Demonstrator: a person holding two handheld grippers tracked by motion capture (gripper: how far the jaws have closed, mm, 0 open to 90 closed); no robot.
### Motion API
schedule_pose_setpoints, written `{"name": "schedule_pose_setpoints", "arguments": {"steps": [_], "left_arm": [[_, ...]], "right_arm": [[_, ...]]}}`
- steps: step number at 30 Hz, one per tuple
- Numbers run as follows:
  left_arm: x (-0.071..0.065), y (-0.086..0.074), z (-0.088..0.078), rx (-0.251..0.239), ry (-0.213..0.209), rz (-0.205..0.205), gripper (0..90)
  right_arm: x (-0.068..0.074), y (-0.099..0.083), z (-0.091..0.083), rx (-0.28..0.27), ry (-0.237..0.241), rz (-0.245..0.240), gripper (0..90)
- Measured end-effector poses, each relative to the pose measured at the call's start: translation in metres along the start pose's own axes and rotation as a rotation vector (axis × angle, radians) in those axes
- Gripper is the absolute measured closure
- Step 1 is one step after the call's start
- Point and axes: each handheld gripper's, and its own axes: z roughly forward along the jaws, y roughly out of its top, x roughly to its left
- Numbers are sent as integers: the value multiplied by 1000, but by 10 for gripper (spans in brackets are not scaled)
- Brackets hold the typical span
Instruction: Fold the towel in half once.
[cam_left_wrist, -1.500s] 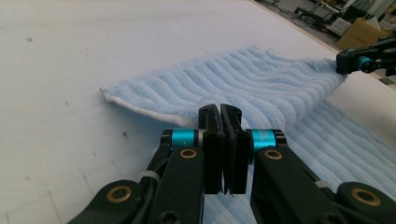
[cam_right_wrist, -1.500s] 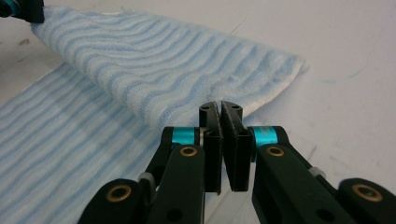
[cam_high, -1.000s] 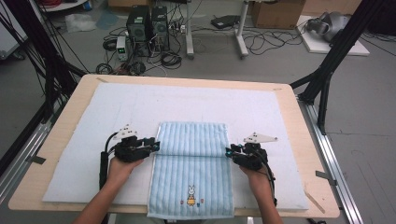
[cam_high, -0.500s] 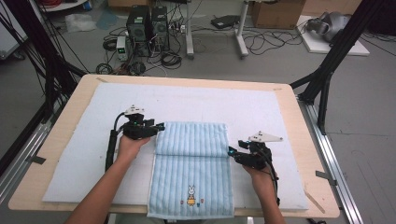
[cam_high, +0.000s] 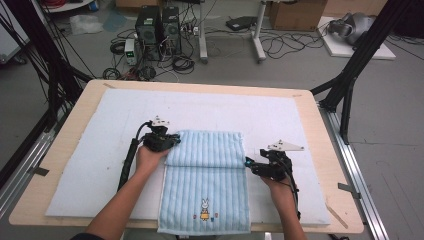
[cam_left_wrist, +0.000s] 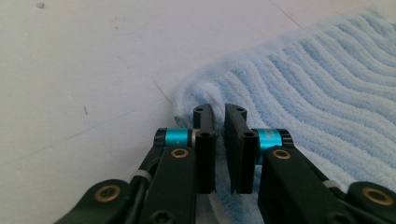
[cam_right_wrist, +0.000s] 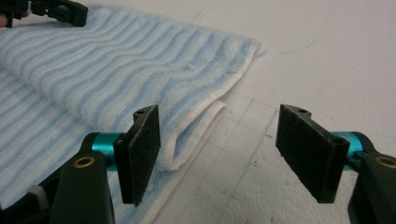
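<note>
l gripper (cam_left_wrist: 219, 122) pinching towel (cam_high: 207, 175) corner, r gripper (cam_right_wrist: 219, 154) agape beside fold

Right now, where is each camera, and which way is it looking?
High view: sits above the person's side, looking forward and down at the table; both forearms and grippers show.
Left gripper view: rides the left gripper, looking along shut jaws pinching the towel.
Right gripper view: rides the right gripper, looking between open jaws at the towel's folded edge.
All three share the towel.
</note>
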Motion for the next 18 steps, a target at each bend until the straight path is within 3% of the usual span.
{"name": "schedule_pose_setpoints", "arguments": {"steps": [10, 15, 18], "left_arm": [[0, 5, -11, -64, -50, -36, 842], [1, 6, -14, -76, -64, -46, 842], [1, 6, -15, -95, -79, -51, 842]], "right_arm": [[-5, 26, 20, 2, 2, 1, 359], [-5, 44, 47, 73, -4, -28, 452], [-5, 51, 66, 122, -34, -33, 492]]}}
